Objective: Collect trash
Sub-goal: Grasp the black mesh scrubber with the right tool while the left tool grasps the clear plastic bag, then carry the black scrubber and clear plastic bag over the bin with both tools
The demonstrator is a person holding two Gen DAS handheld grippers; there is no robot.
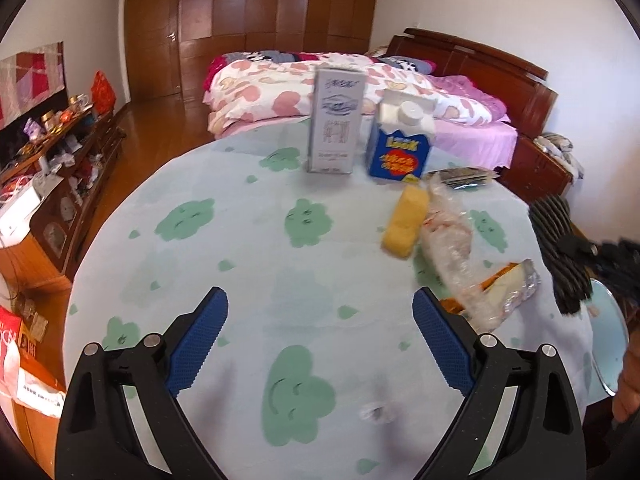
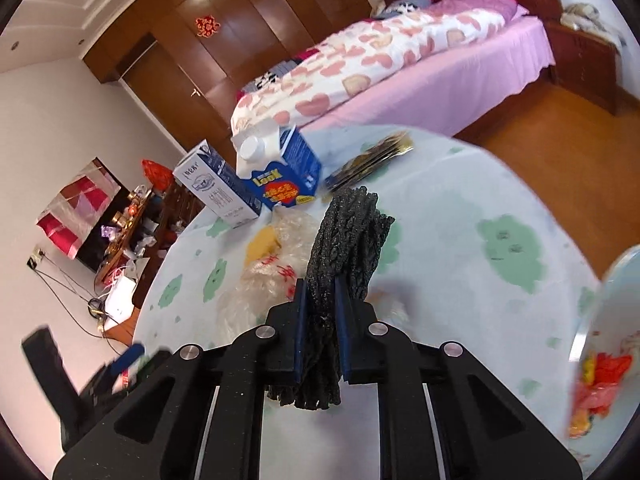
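Fingers of my right gripper (image 2: 320, 308) are clamped on a black bundle of knitted cloth (image 2: 348, 240), which juts forward from the pads and hangs clear above the desk (image 1: 240, 264); those of my left gripper (image 1: 320, 340) stand wide apart with nothing between them, over bare cloth-covered desk. Progress, by my judgement: early to middle. One item is in hand and not yet dropped anywhere. A bin (image 2: 612, 344) with a pale blue rim shows at the right edge of the right view, just beside the desk, and holds red, orange and yellow wrappers, so some collecting looks done. Still lying on the desk: a crumpled clear plastic bag (image 1: 448, 256), a yellow sponge (image 1: 404, 220) touching it, an opened foil-lined snack packet (image 1: 508, 288) partly under the bag, and a flat dark sachet pack (image 1: 464, 178) near the far edge. Two cartons stand upright toward the far side, a tall white carton (image 1: 334, 120) and a blue milk carton (image 1: 400, 140) with its white cap on; whether either holds liquid cannot be told. Remaining work, as I judge it: deposit the bundle, then clear those six items.
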